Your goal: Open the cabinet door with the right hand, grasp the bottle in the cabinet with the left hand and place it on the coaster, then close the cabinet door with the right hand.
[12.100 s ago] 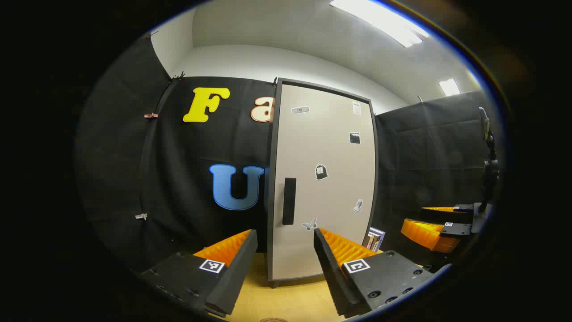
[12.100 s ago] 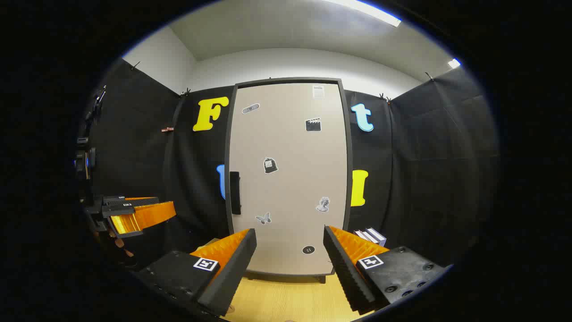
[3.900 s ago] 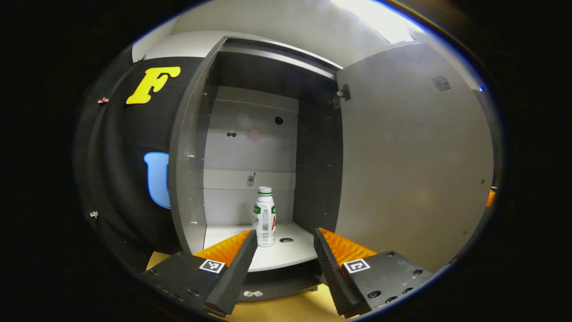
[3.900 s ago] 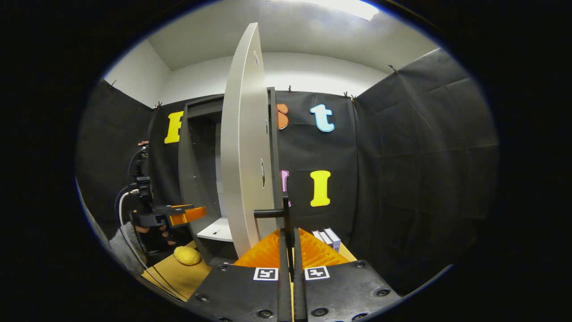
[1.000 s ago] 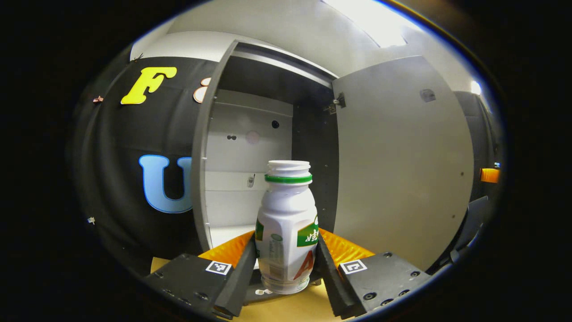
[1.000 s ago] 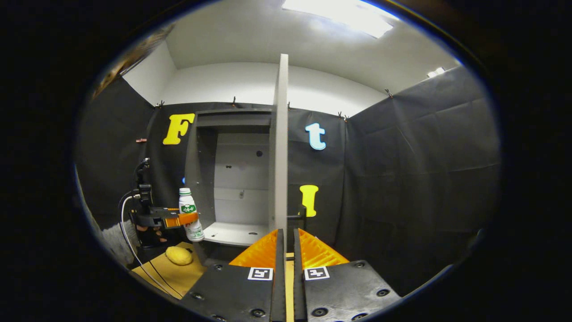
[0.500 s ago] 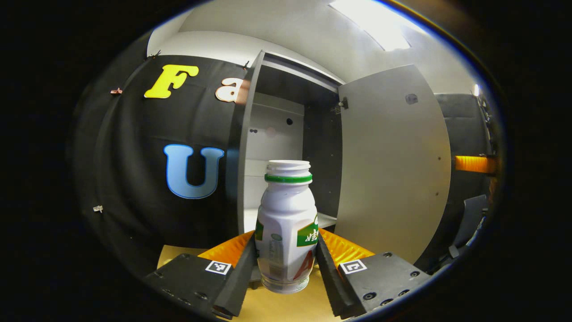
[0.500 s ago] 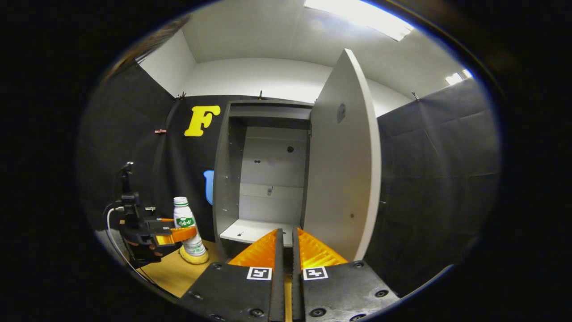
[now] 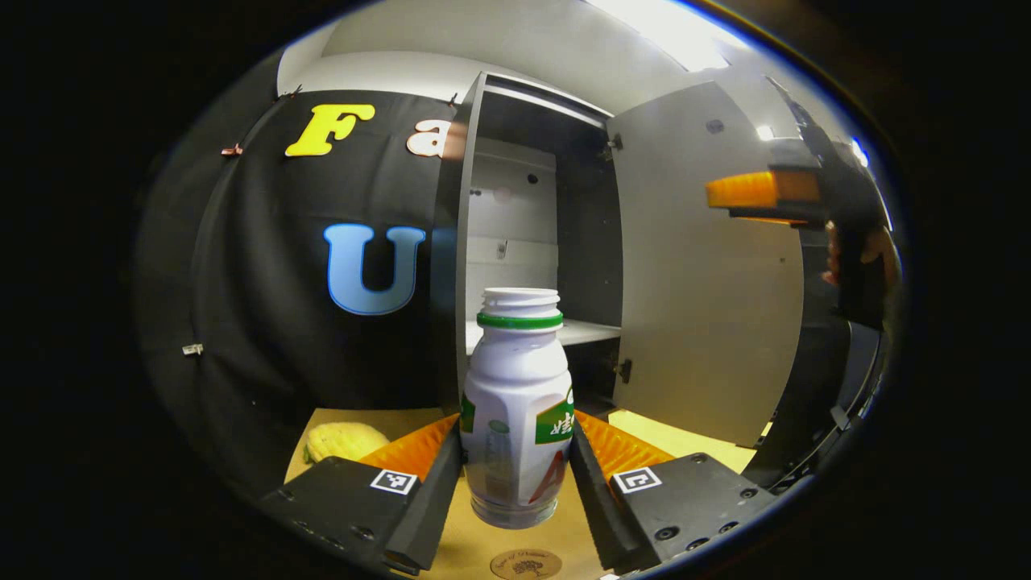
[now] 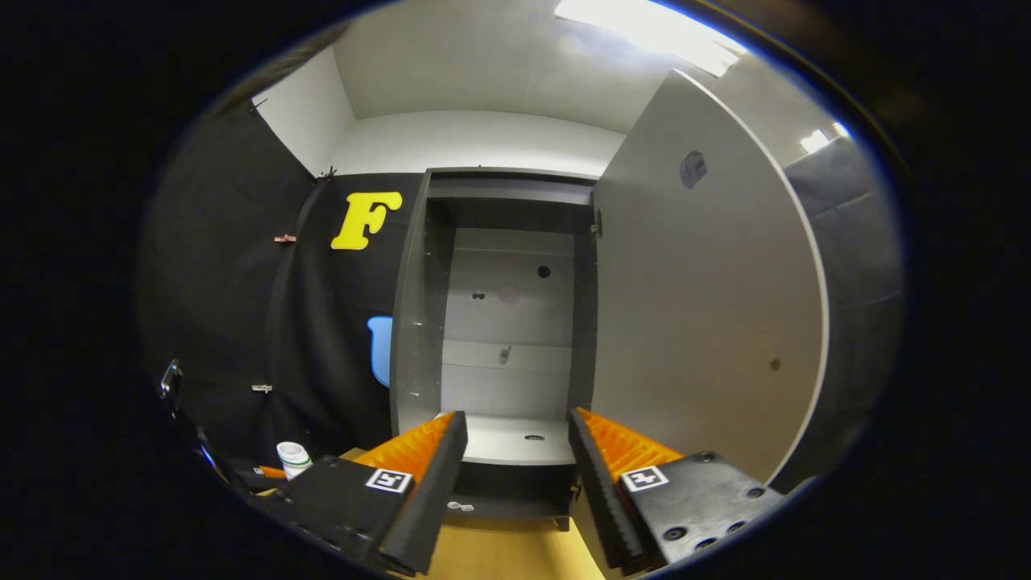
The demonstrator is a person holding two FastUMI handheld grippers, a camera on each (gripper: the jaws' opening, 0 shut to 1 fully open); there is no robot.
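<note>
Bottle: we hold the bottle (image 9: 516,403) upright in the left gripper (image 9: 515,475), both fingers pressing its sides. In the right gripper view its cap (image 10: 291,457) pokes up low at the left.

Change, left side: a second ago the bottle hung level with the shelf; now the shelf (image 9: 576,330) sits well above its shoulder and the table (image 9: 685,439) spreads below, so we have come down and away from the cabinet (image 10: 499,322).

Coaster: the coaster (image 9: 525,563) shows just under the bottle's base. We cannot tell whether they touch.

Change, right side: the right gripper (image 10: 515,463) was pressed together half a second ago; now its fingers are spread with nothing between them, facing the open cabinet. In the left gripper view it hangs high in front of the door (image 9: 709,266).

Door: wide open, inner face toward us.

Lemon-like lump: a yellow thing (image 9: 345,440) lies on the table left of the bottle.

Meaning: fetching looks done. We judge the set-down on the coaster is next, then release, then the door.
</note>
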